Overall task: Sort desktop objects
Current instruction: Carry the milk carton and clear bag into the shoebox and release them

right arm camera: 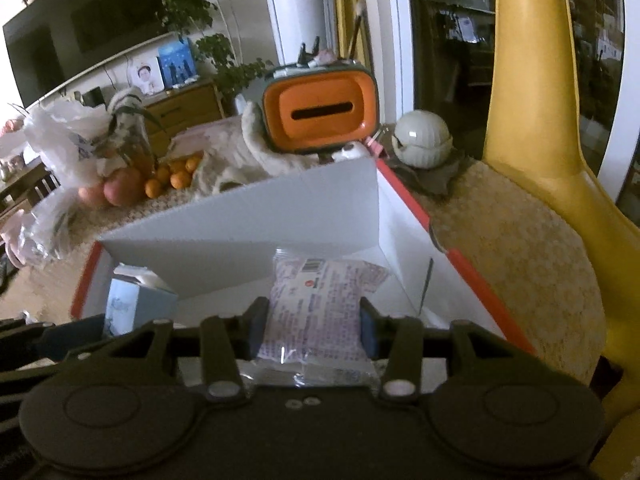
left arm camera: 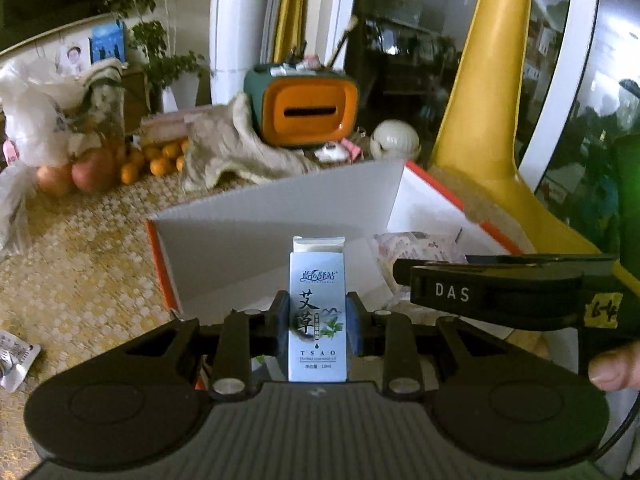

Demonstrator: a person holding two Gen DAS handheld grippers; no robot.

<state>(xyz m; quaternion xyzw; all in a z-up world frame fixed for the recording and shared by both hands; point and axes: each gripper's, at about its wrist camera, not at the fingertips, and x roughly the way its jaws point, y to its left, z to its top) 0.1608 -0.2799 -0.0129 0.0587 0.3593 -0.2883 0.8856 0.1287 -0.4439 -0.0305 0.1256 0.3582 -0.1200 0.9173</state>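
Delivery step: left claw (left arm camera: 318,320) pinches the small blue carton (left arm camera: 317,312), right claw (right arm camera: 312,326) pinches the snack packet (right arm camera: 320,312), both over the white box (right arm camera: 404,224); next, each claw must spread.

Woven-mat table (left arm camera: 88,264) bears box (left arm camera: 248,240), oranges (left arm camera: 160,160), apples (left arm camera: 92,170).

light: dim, warm indoor cast, both views | glare: dark glass panes (left arm camera: 400,40) reflect bright ceiling lights | shadow: soft grey inside the white, orange-edged cardboard box (right arm camera: 340,208) | blur: smear on woven beige tabletop (left arm camera: 80,260) and background | focus: near black gripper bodies sharp | distortion: fisheye bending, dark corners
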